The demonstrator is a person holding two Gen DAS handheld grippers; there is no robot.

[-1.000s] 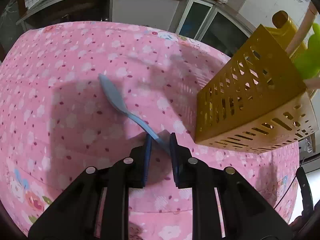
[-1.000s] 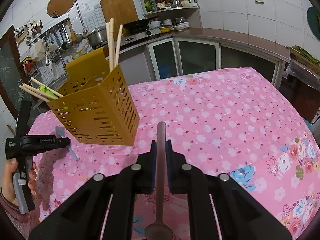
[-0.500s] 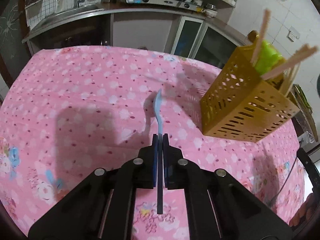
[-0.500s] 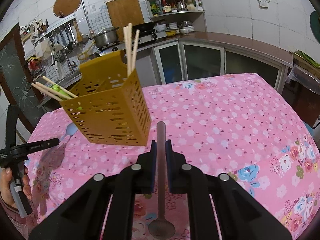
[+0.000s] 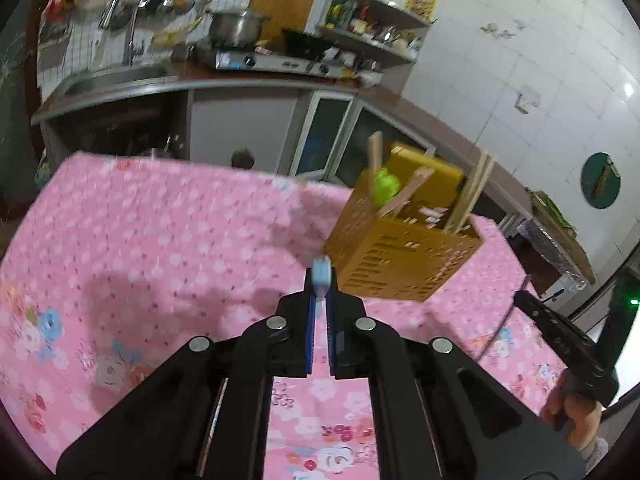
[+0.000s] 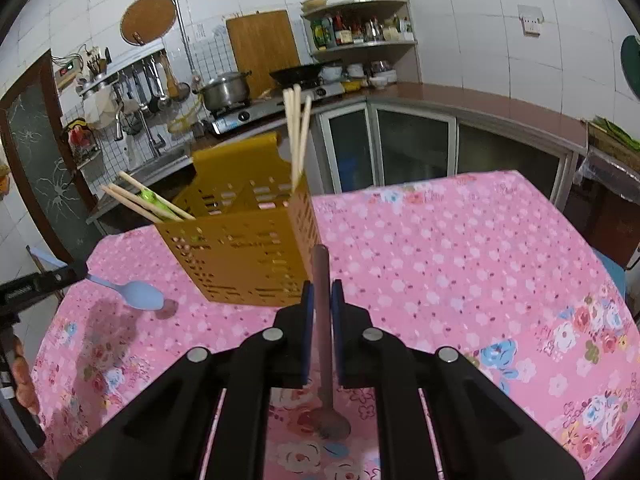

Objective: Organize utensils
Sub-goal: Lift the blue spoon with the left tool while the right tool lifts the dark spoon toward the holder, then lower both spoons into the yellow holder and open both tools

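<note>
Spoons are what I have in hand, one in each tool. My left tool is clamped on the blue spoon, a smooth plastic one with an oval bowl; seen from the right wrist it hangs off the worktop, bowl outward. My right tool is closed on the brown spoon, a straight round handle pointing ahead of the fingers with its dull bowl hanging back below them.

Ahead of both tools stands the yellow caddy, a boxy plastic holder with slotted walls and a tall back panel. Pale chopsticks and something bright green already stick out of it.

I judge this the carrying step. Next, each spoon needs raising above the rim, tipping upright over an open compartment, then releasing. The left view is blurred, so I would steady it first.

The cloth on the worktop is pink and flowered.
</note>
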